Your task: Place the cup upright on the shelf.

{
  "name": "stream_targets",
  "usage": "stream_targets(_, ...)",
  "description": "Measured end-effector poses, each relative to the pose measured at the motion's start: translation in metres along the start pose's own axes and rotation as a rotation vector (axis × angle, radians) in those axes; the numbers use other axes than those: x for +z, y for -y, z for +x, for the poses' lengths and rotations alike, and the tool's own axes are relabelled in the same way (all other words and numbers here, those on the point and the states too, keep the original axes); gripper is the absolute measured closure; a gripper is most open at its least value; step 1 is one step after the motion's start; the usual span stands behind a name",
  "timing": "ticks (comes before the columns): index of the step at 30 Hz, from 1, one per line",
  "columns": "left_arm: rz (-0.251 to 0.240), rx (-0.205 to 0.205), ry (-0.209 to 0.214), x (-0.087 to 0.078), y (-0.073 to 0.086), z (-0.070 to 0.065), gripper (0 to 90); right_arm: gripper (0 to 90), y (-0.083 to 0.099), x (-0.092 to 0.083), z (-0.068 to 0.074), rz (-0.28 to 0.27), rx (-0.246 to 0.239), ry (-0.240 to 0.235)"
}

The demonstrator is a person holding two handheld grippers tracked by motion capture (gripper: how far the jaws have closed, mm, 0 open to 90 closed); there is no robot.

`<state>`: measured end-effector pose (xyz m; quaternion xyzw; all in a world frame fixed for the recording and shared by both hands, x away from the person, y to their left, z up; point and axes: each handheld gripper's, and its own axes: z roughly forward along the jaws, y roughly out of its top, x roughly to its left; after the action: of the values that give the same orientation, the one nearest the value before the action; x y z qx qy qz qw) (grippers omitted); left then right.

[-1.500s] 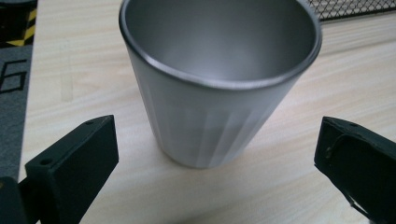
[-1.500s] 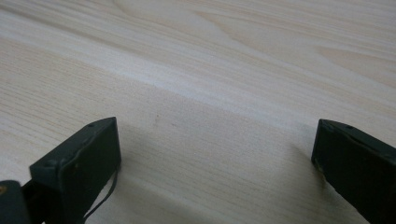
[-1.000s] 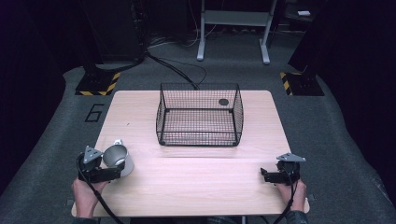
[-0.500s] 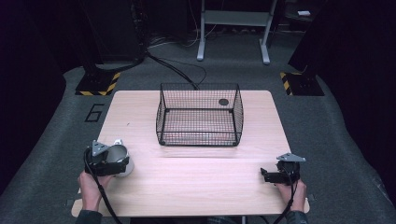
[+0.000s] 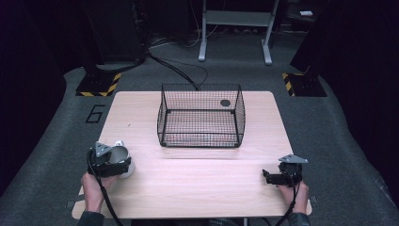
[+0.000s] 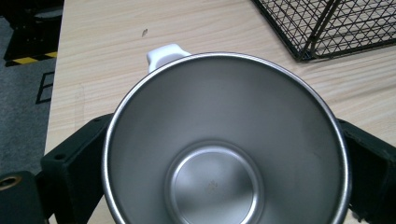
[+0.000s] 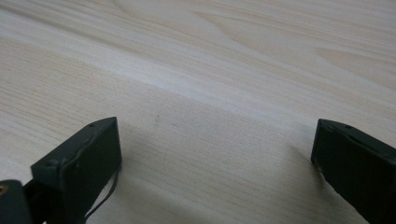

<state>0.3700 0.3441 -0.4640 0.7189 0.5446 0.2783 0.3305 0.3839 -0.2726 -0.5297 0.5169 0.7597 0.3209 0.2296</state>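
Note:
A stainless steel cup (image 6: 219,154) with a white handle (image 6: 163,53) stands upright near the table's front left corner (image 5: 121,156). My left gripper (image 5: 123,164) is at the cup, one black jaw on each side of its body, spread wide; in the left gripper view (image 6: 224,140) the empty cup sits between the jaws. Whether the jaws touch its wall is hidden by the rim. My right gripper (image 5: 267,178) rests low at the front right, open, with bare wood between its jaws (image 7: 215,154).
A black wire basket (image 5: 201,141) stands on the wooden table (image 5: 197,183) at the middle back, with a small dark disc (image 5: 225,102) in its far right corner. Grey floor with a cable lies beyond the table.
My left gripper has moved forward and rightward so that its jaws now straddle the cup. The right gripper has stayed in place.

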Motion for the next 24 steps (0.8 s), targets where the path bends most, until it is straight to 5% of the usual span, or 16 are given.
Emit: stream_targets(24, -0.018, 0.042, 0.064, -0.012, -0.007, 0.000, 6.2, 1.4, 0.000, 0.000, 0.000, 0.000, 0.000, 0.000)
